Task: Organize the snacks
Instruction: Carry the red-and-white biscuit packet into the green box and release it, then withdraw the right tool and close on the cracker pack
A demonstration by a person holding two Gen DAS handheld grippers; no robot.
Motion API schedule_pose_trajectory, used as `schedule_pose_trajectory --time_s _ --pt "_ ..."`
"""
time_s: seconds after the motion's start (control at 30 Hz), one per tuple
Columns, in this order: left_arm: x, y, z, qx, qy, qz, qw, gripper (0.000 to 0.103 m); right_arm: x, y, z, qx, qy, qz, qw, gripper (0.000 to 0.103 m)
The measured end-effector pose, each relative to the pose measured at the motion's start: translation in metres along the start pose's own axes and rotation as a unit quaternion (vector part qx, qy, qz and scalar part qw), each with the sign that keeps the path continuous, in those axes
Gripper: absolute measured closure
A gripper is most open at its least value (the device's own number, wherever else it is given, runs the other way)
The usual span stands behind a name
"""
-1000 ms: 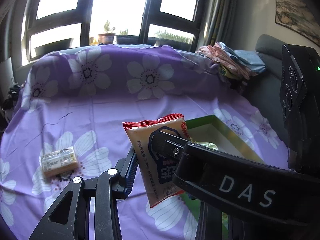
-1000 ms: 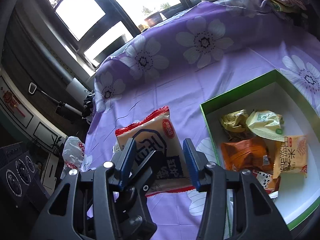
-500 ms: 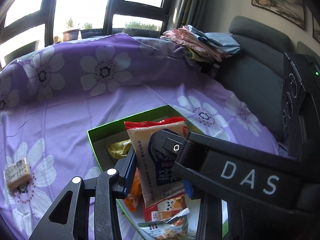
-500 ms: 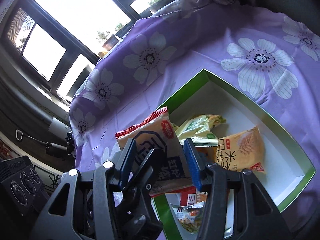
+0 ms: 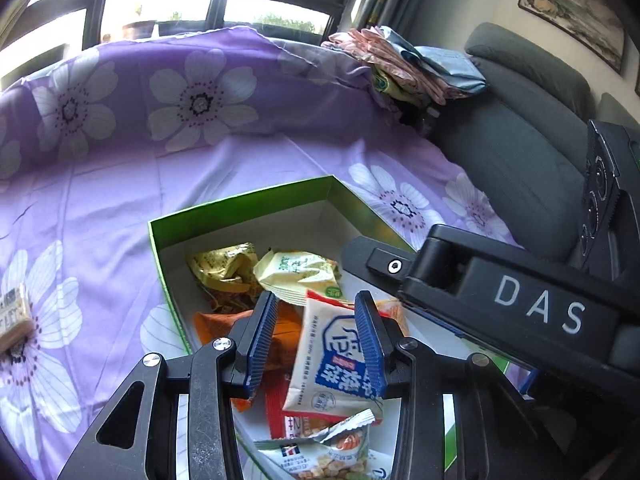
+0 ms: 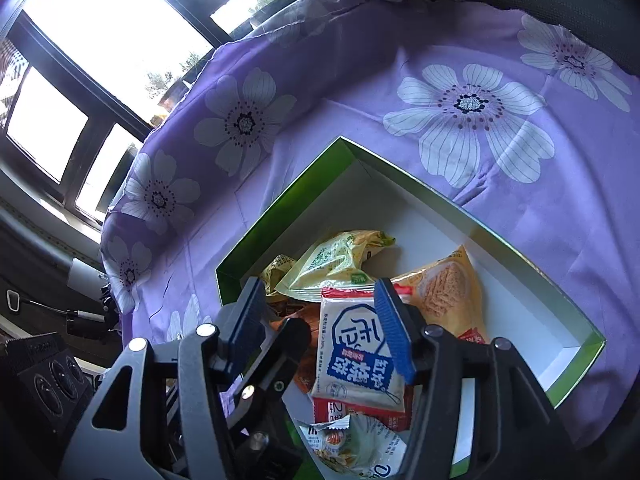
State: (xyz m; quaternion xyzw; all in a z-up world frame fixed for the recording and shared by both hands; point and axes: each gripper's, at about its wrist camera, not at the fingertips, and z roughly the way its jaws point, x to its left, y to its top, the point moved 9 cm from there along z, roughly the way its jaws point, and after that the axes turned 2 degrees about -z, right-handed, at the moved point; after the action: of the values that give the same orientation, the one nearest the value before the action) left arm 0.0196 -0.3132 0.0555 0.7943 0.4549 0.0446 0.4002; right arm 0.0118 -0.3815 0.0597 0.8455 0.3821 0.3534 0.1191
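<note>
Half the green box floor lies bare beside its far rim.

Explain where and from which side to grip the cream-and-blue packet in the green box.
Pinch the cream-and-blue packet across its long side edges, from above: it lies flat, face up, atop the other snacks, so both edges seem free.

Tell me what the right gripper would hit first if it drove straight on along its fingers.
Probably the white-and-blue snack packet, lying in the green box directly ahead of the right gripper, whose jaws are opening around it. Depth is hard to judge.
</note>
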Motion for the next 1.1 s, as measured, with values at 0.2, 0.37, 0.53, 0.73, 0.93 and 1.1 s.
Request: schedule_pose_trajectory --time_s 0.2,0.37,0.53,0.73,0.93,1.1 --pt "0.042 0.001 -0.031 -0.022 0.033 -0.017 0.9991 0.051 0.007 0.003 -0.003 -0.014 -0.008 -0.023 1.000 0.039" --pt "0.115 -0.007 -0.059 -0.031 0.098 -0.081 0.9914 0.045 0.011 0.003 -0.004 -0.019 -0.016 -0.037 0.999 0.030" --pt "0.182 -0.017 -0.090 -0.038 0.152 -0.122 0.9802 0.033 0.024 0.000 -0.002 -0.021 -0.021 -0.060 0.998 0.025" --pt "0.257 -0.036 -0.120 -0.050 0.192 -0.204 0.9587 0.029 0.050 -0.009 0.000 -0.026 -0.029 -0.107 0.993 0.016" --pt "0.308 -0.053 -0.136 -0.049 0.212 -0.261 0.9405 0.029 0.080 -0.024 0.011 -0.024 -0.037 -0.163 0.986 0.010" --pt "0.330 -0.062 -0.137 -0.038 0.187 -0.291 0.9374 0.029 0.117 -0.047 0.030 0.012 0.000 -0.205 0.979 0.008"
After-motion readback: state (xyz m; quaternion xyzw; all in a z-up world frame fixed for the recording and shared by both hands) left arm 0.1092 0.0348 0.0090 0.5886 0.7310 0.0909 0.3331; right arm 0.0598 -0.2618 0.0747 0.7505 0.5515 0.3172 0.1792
